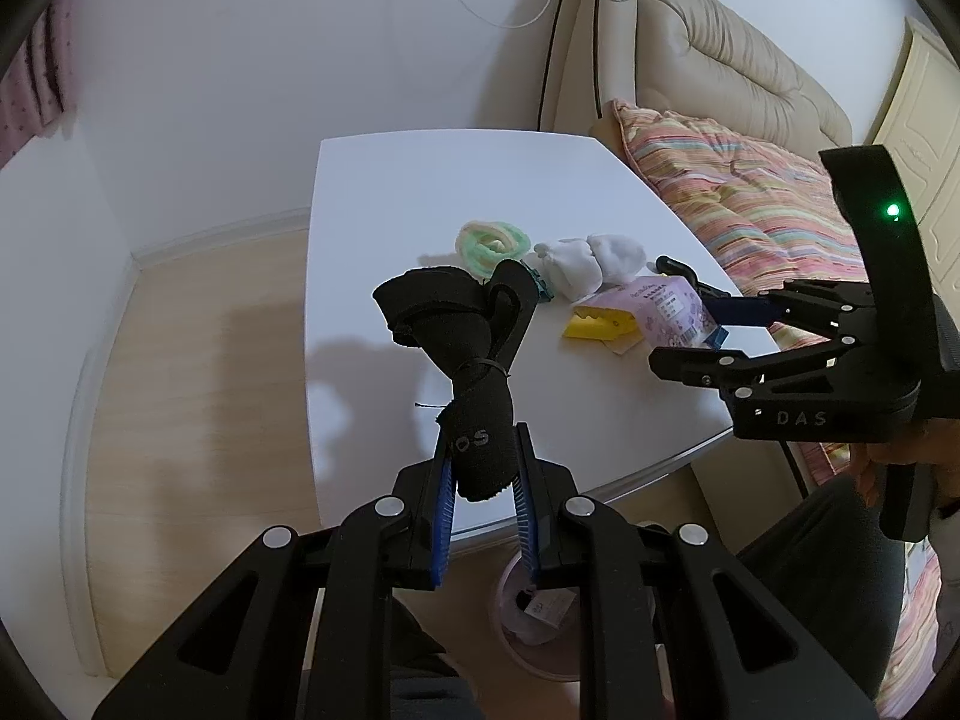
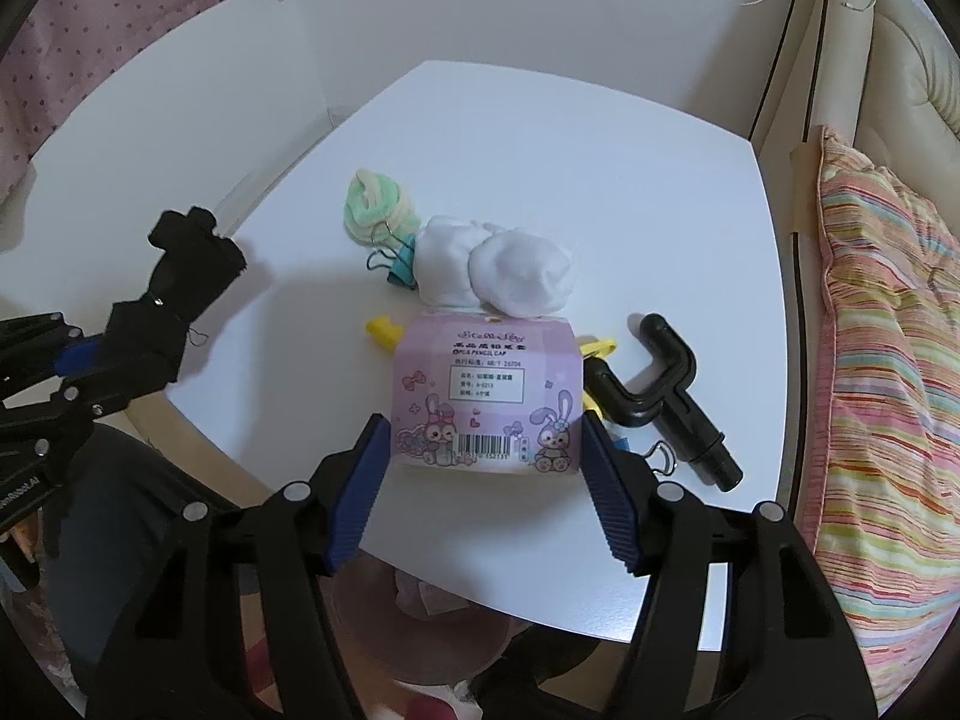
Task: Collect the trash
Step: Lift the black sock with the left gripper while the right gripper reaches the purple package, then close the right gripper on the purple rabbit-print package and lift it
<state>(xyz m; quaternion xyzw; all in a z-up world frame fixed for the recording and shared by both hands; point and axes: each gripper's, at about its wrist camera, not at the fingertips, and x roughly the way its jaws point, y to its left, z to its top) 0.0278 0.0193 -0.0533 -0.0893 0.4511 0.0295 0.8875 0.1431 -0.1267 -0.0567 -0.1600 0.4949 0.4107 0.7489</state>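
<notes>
Trash pickup: right claw (image 2: 480, 474) straddles pink pencil-cap packet (image 2: 487, 396) on white surface (image 2: 600, 180), pads at its sides, seemingly gripping; left claw (image 1: 483, 498) holds black sock bundle (image 1: 462, 360) left of packet.

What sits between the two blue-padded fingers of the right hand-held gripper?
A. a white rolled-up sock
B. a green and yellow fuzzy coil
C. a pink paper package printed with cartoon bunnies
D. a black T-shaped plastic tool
C: in the right wrist view the pink paper package printed with cartoon bunnies lies on the white table with the right hand-held gripper straddling it, a blue pad against each side edge.
</notes>
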